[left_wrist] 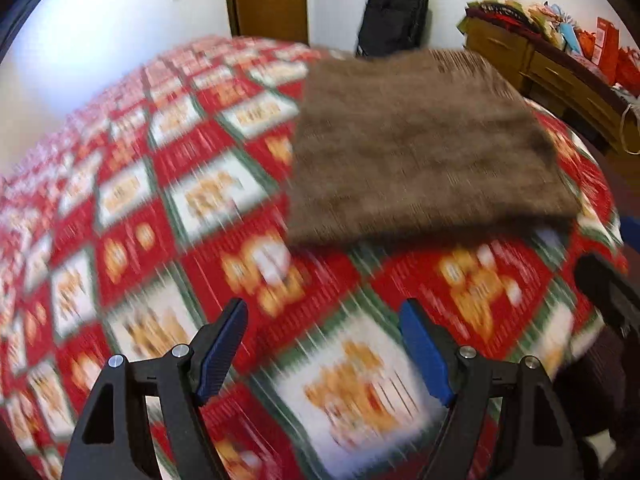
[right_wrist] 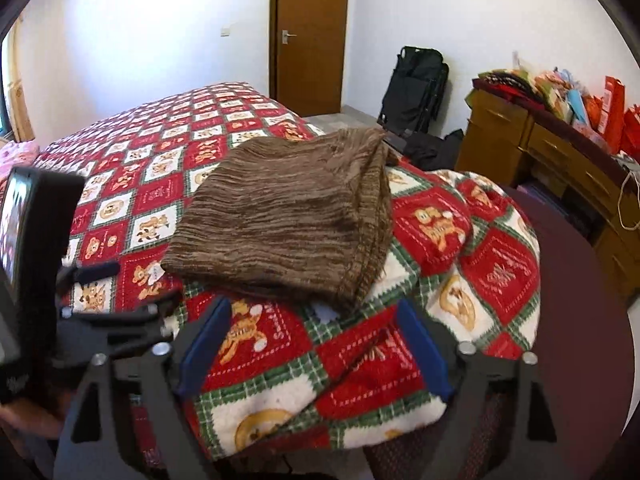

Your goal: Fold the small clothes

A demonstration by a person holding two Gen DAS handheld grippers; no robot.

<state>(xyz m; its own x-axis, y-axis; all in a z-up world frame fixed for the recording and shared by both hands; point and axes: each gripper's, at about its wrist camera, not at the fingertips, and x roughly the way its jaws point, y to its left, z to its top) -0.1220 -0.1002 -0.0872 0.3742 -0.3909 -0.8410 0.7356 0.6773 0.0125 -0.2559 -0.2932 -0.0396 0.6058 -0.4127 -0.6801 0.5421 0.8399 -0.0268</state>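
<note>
Both tools hang over the bed, and both are empty. The left tool (left_wrist: 322, 346) has its blue pads spread wide above the checked bedspread (left_wrist: 168, 208), nothing between them. The right tool (right_wrist: 312, 344) is spread just as wide, hovering over the rumpled near corner of that bedspread. The brown knitted garment (right_wrist: 288, 216) lies ahead of both, folded into a flat stack near the bed's right edge, touched by neither tool.

Now the risks. The left wrist view is streaked with motion blur, so that tool looks to be travelling fast; come in at that pace and a pad could plough into the stack's near edge and shove the layers apart. The bedspread is bunched up under the garment's front edge in the right wrist view, so a low pinch could easily catch bedspread along with knit, dragging both. The knit looks loose and soft; grabbing only the top layer would peel the fold open.
</note>
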